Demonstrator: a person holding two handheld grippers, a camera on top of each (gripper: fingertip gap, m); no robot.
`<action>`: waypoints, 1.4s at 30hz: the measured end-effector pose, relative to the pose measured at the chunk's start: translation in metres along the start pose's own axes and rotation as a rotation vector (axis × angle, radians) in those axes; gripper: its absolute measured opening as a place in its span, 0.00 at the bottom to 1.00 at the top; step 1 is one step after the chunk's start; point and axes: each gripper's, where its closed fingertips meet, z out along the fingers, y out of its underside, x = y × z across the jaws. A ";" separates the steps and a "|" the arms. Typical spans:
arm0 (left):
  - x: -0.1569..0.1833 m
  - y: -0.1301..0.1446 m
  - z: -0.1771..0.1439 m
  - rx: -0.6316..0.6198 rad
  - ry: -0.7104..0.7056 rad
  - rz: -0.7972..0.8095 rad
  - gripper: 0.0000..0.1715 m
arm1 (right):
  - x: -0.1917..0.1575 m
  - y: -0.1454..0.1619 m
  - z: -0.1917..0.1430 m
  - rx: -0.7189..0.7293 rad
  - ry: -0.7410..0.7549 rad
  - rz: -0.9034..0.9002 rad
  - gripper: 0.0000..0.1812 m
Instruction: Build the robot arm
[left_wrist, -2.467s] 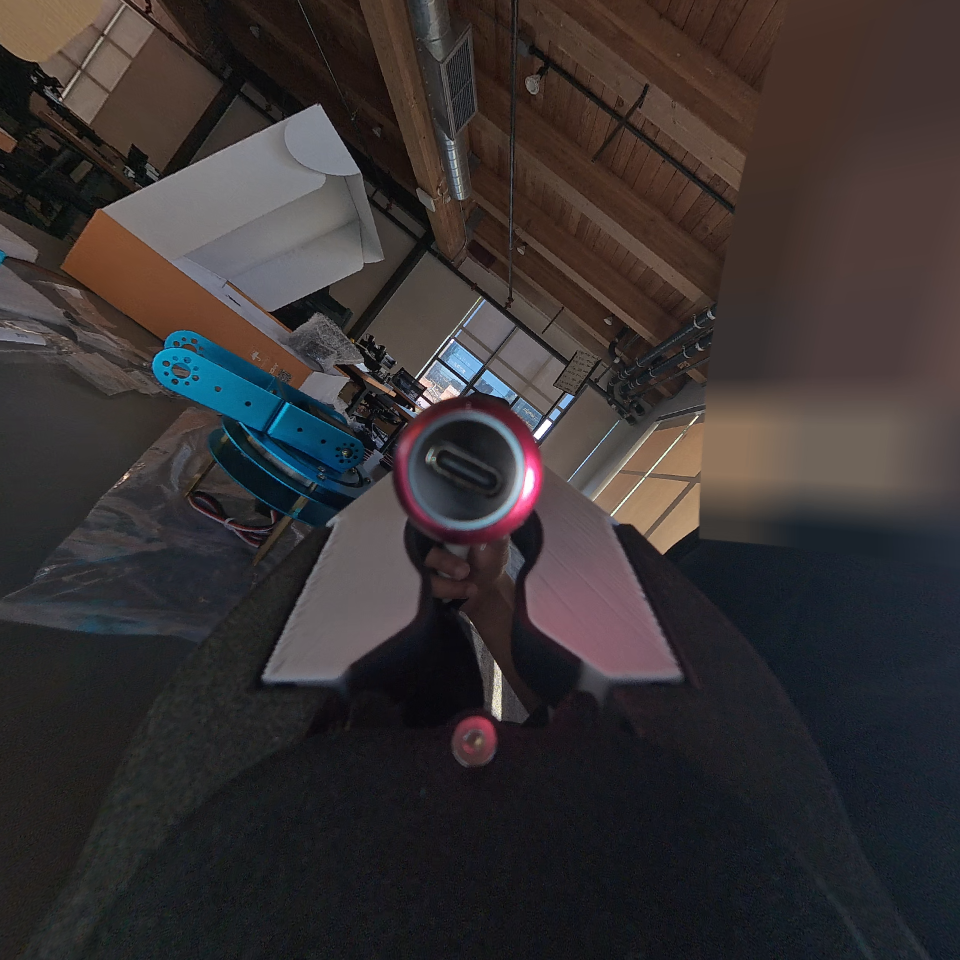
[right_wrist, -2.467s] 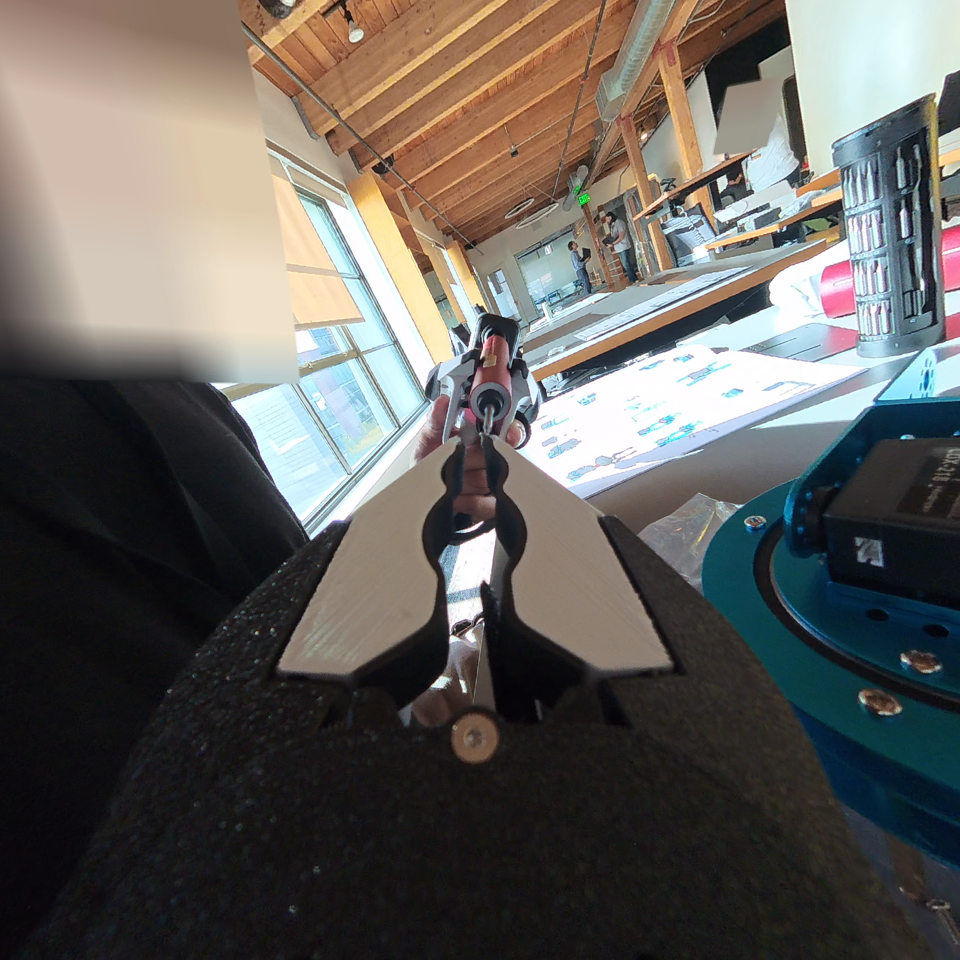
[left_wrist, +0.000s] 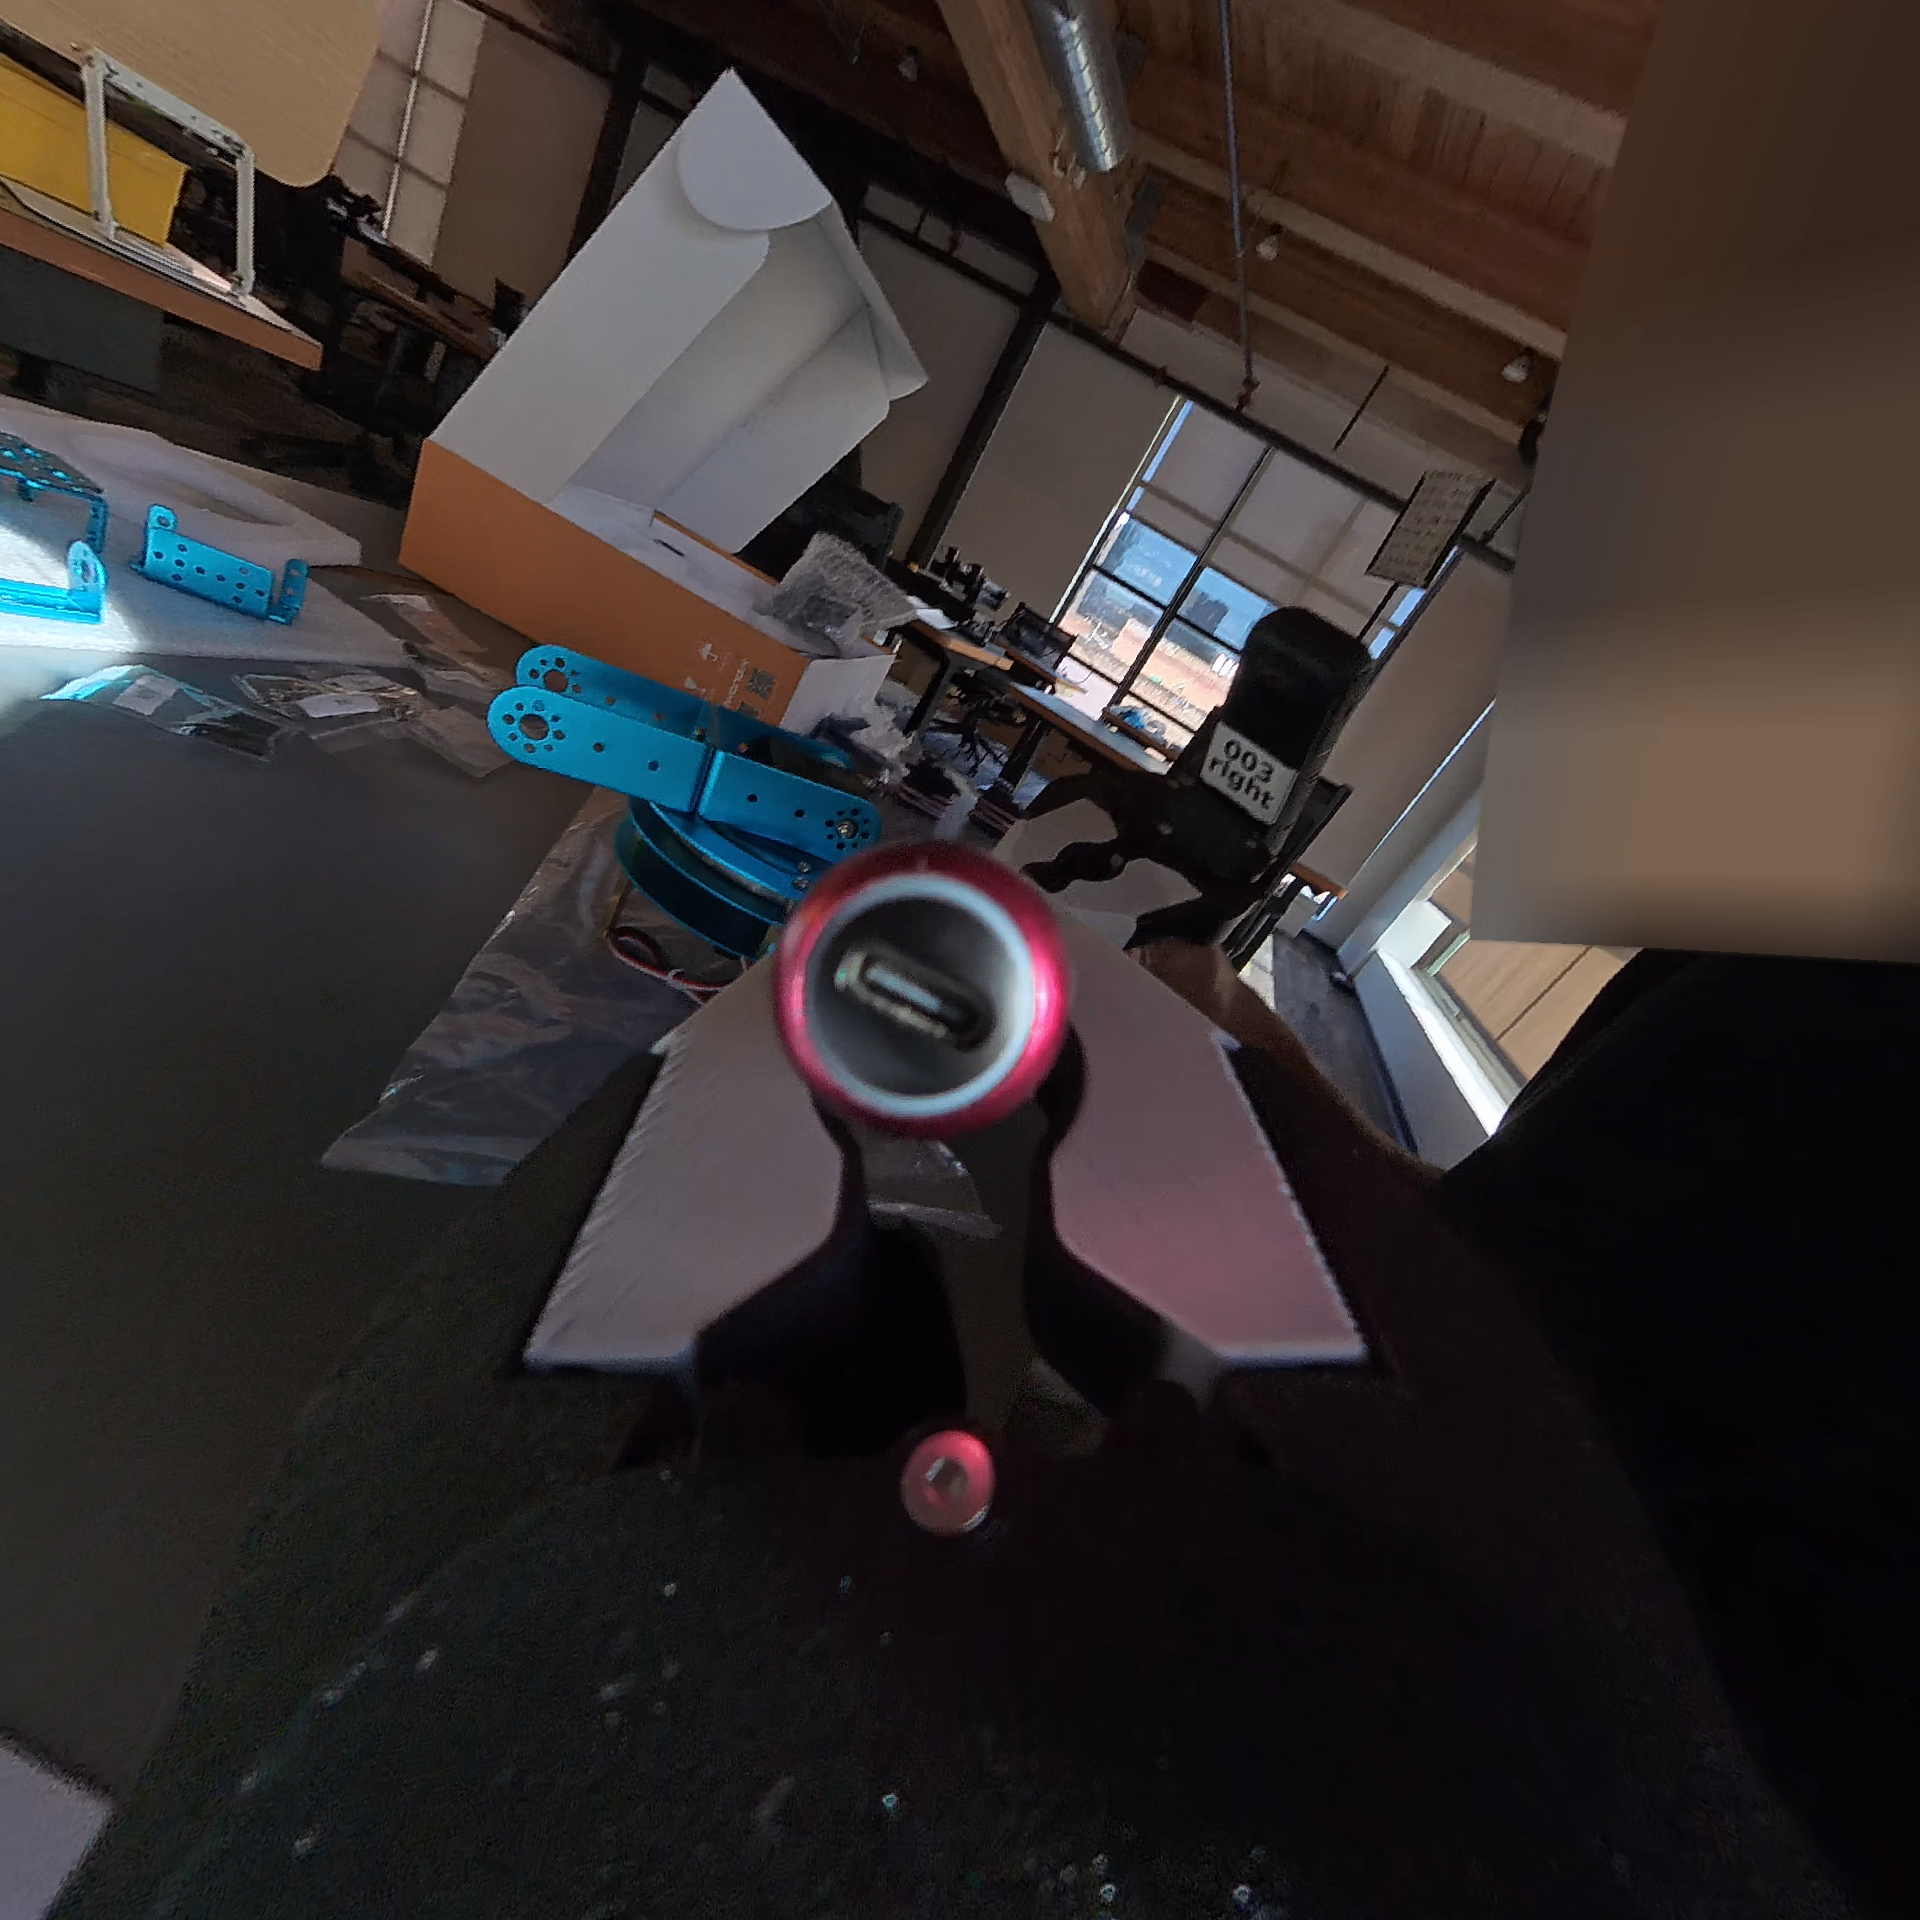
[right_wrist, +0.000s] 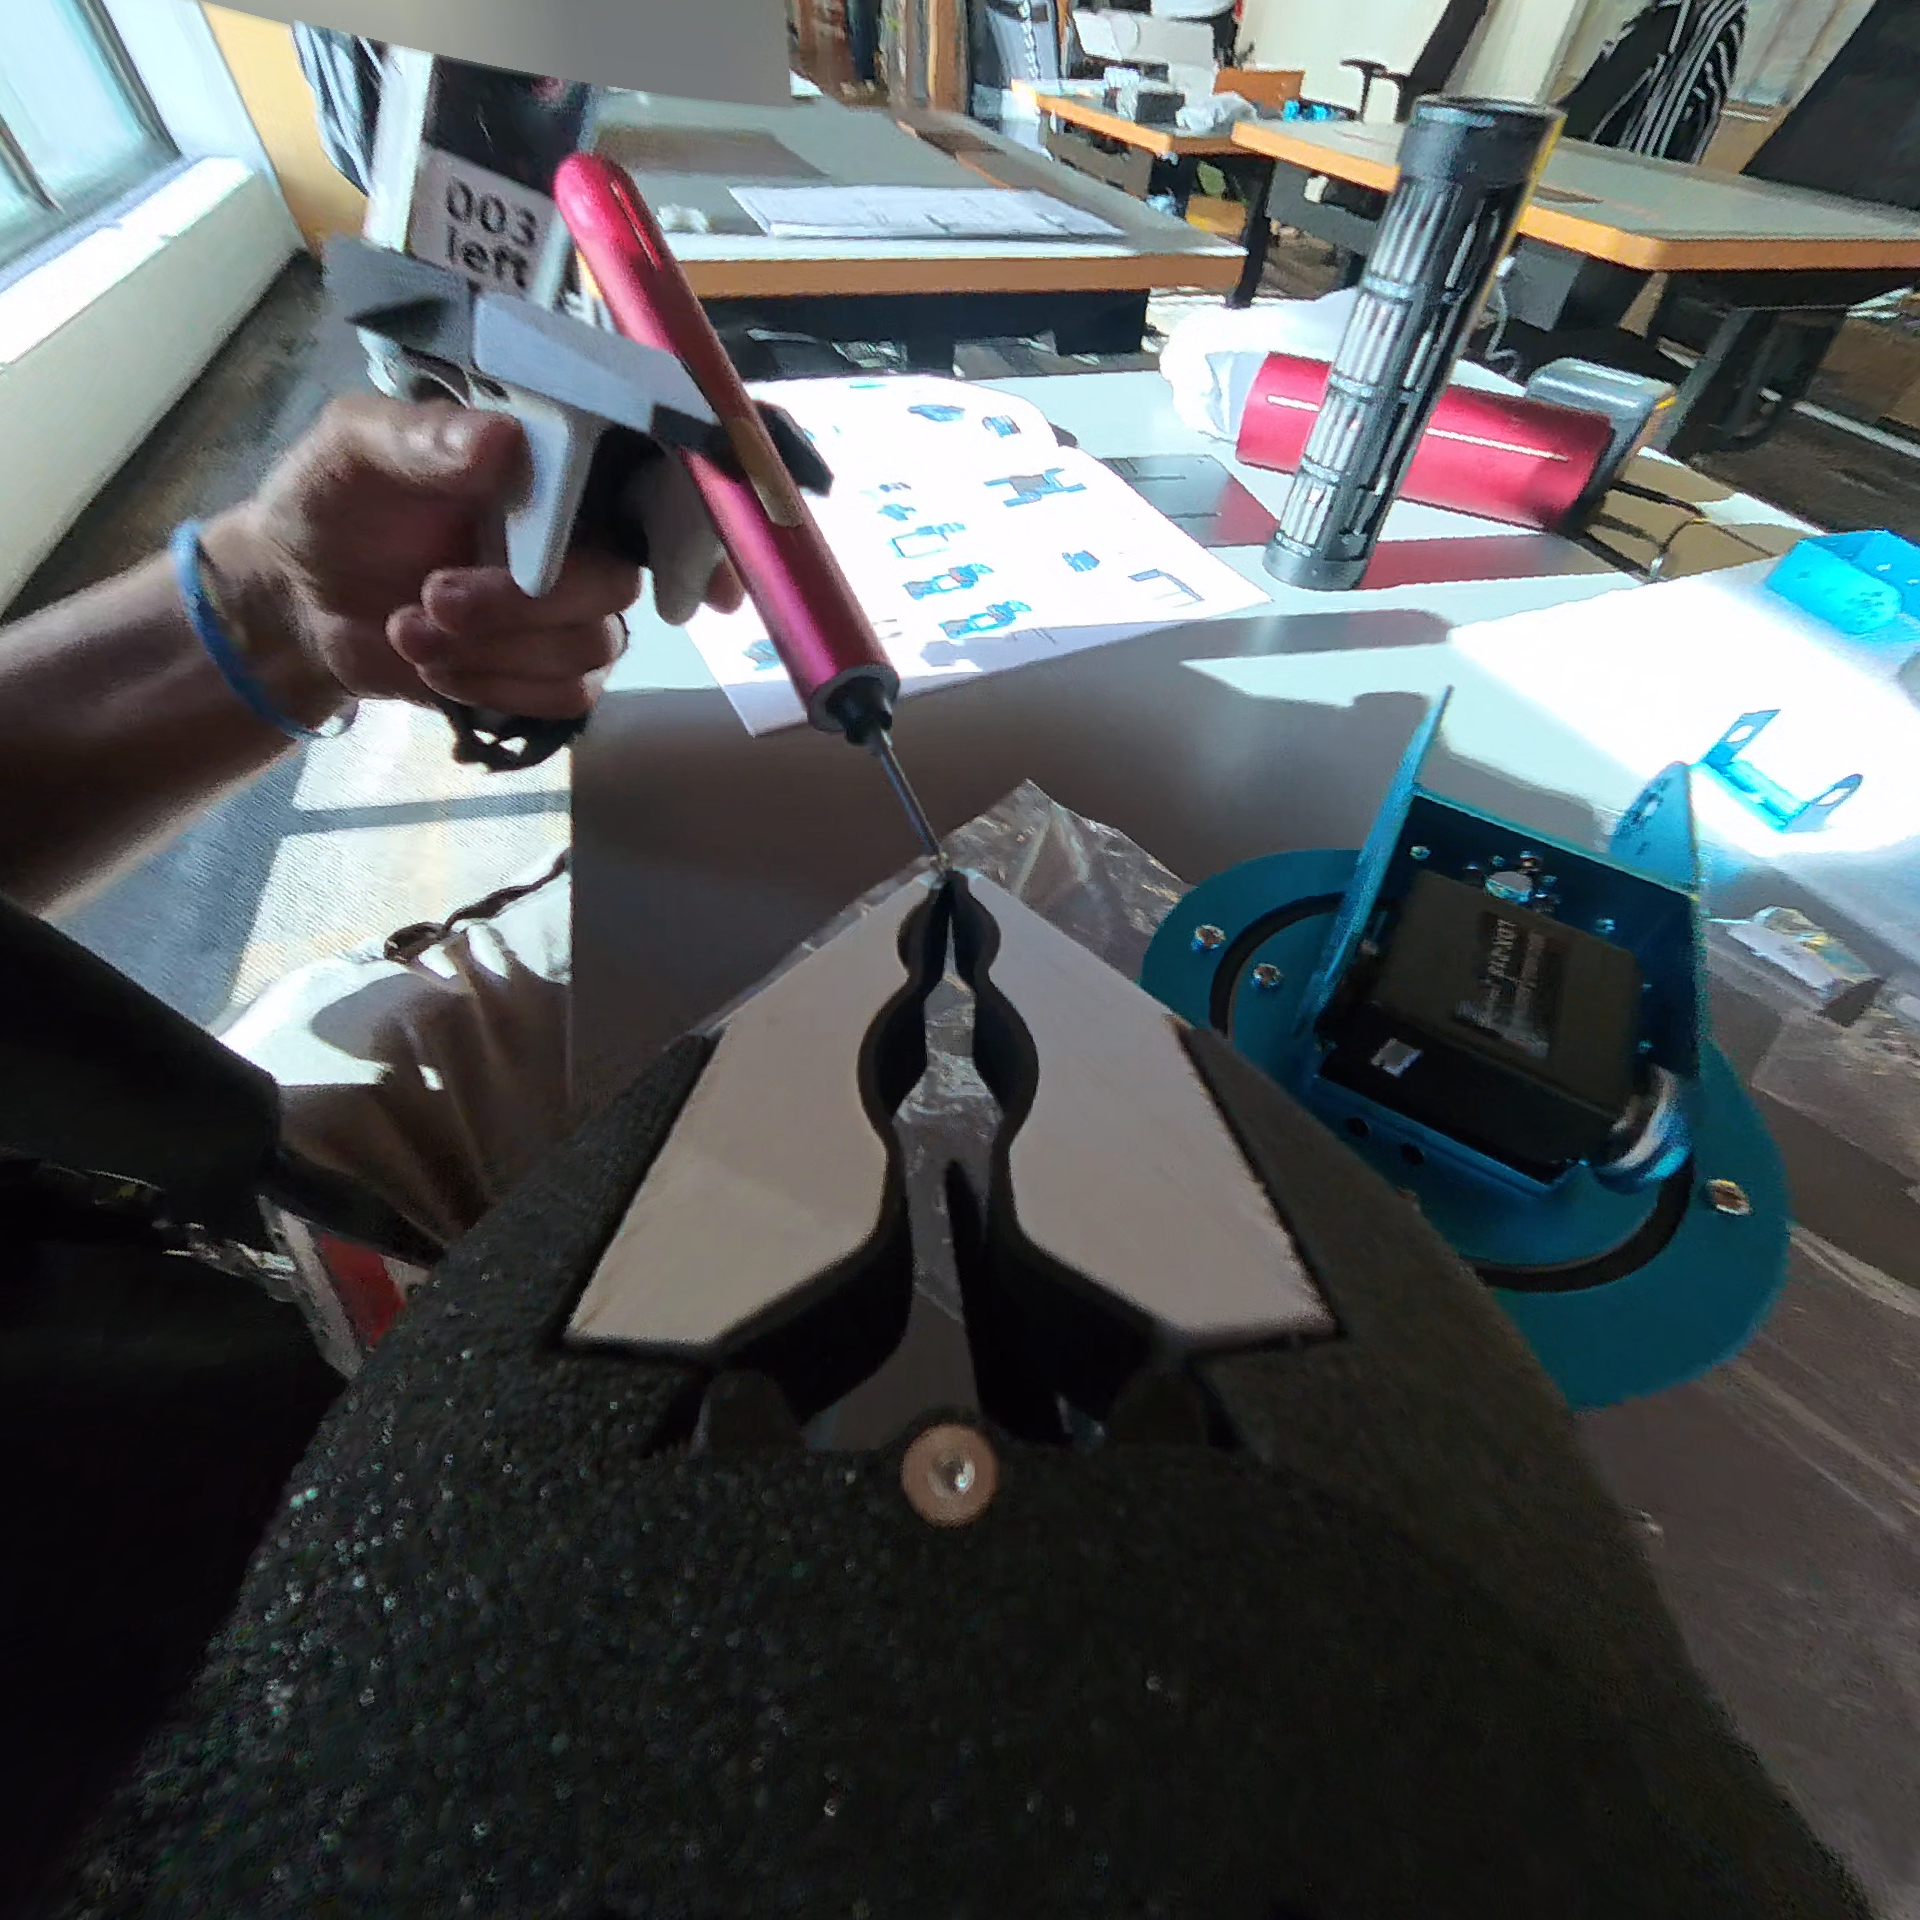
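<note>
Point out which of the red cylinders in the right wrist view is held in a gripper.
The slim red screwdriver, clamped in the left gripper with its bit pointing down. The fatter red tube lies on the table.

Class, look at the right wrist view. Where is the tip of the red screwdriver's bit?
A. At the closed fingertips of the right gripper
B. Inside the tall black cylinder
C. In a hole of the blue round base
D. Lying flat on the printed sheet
A: the red screwdriver, clamped in the left gripper, slants down so its bit meets the shut tips of the right gripper, apart from the blue round base.
</note>
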 end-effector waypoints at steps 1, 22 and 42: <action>-0.001 0.003 0.001 -0.021 -0.010 0.013 0.11 | 0.002 0.002 0.000 -0.016 0.024 -0.021 0.00; 0.003 0.027 0.008 -0.092 0.012 0.021 0.12 | 0.009 0.010 -0.011 -0.047 0.064 -0.104 0.00; 0.004 0.018 0.005 0.028 -0.019 0.041 0.12 | 0.015 -0.002 -0.007 -0.009 0.084 -0.088 0.00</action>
